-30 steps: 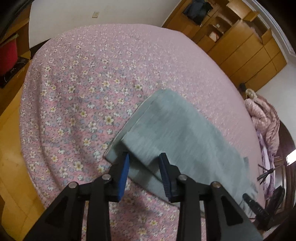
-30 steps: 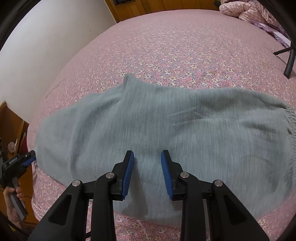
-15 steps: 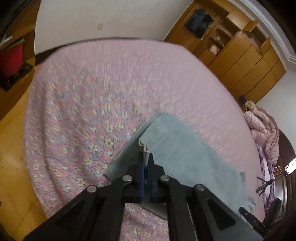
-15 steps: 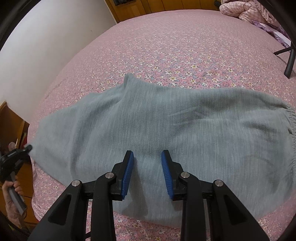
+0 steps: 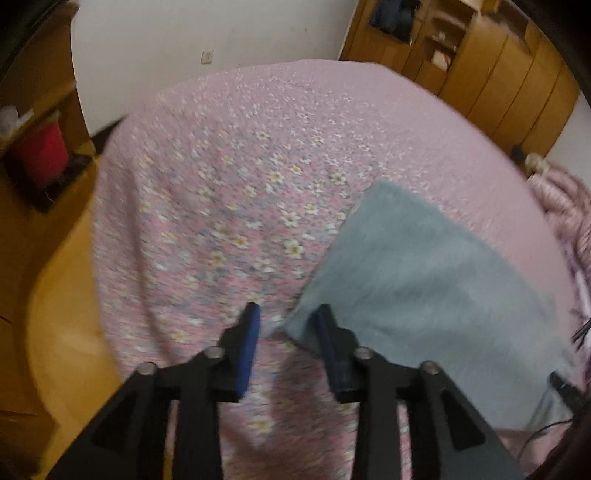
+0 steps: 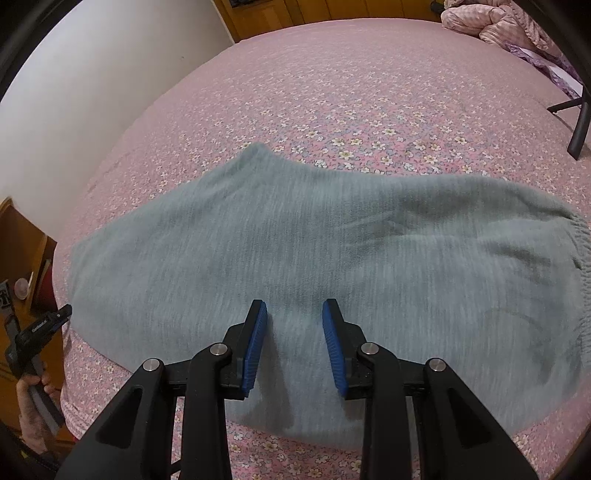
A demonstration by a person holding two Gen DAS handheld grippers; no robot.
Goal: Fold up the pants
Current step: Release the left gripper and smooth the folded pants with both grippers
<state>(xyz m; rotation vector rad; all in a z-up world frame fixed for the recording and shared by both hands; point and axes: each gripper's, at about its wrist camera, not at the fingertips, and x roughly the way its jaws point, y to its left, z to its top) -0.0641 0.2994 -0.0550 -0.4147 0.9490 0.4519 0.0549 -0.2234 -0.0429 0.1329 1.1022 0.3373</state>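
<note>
Both claws [image 5: 286,325] [image 6: 294,323] agape over pants [image 6: 295,266]

Pants [image 6: 332,251] — matt, fleecy grey knit cloth; bedspread [image 6: 369,92] — flower-printed cotton; gripper pads [image 6: 255,343], ribbed blue rubber.

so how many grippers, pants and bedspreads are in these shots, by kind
grippers: 2, left gripper and right gripper, both open
grey pants: 1
pink floral bedspread: 1
total: 4

The pants [image 6: 332,258] lie flat across the bed's [image 6: 369,92] near side; a heaped quilt [image 6: 491,18] sits far right.
</note>
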